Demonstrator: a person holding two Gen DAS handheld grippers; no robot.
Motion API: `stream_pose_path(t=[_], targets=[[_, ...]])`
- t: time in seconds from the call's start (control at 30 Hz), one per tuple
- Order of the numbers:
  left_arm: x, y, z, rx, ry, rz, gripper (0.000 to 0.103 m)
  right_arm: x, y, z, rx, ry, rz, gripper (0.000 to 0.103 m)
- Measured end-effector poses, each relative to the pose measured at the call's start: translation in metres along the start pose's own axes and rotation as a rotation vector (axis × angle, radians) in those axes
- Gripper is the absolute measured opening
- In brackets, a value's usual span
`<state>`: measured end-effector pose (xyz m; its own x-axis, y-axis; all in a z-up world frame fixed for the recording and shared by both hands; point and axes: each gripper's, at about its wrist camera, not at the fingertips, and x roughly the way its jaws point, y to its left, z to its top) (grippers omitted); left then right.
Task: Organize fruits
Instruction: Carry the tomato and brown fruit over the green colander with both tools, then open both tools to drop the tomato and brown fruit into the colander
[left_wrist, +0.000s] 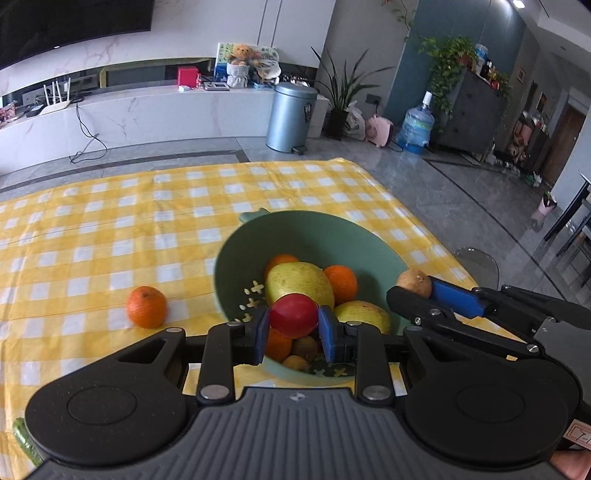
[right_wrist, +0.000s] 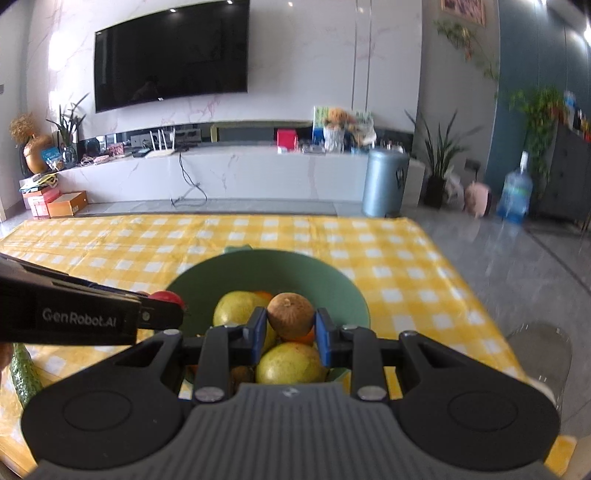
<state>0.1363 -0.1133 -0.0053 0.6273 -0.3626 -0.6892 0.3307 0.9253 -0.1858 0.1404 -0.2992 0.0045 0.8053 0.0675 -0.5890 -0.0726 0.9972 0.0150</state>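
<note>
Green bowl sat on the worktop under a yellow checked cloth, and served as the collecting point: pears, oranges and a few small brown fruits were already heaped inside it. Both grippers were poised over it at once, each carrying one piece, which reads as a two-handed delivery to the same container.

Left gripper: jaws narrow, blue pads pressed on either side of a small red fruit. Fruit hung above the near part of the bowl, over the pile, not touching it as far as I could tell. From the right wrist view only a sliver of that red fruit showed, just left of the bowl rim.

Right gripper: jaws narrow as well, clamped on a round brown fruit, held over the bowl's middle above a yellow-green pear. In the left wrist view the same fruit sat at the bowl's right rim.

Both grips were taken across the widest part, probably so the round skins would not squirt out.

Outside the bowl: one orange on the cloth to the bowl's left, well apart from it; a cucumber near the worktop's near edge, left of the bowl. Judged as not yet sorted.
</note>
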Motion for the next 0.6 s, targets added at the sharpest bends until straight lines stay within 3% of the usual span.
stream_pose_path(t=[0.6], targets=[[0.043, -0.002, -0.006, 0.011, 0.112, 0.002, 0.032, 0.032, -0.006, -0.007, 0.068, 0.146, -0.015, 0.025]])
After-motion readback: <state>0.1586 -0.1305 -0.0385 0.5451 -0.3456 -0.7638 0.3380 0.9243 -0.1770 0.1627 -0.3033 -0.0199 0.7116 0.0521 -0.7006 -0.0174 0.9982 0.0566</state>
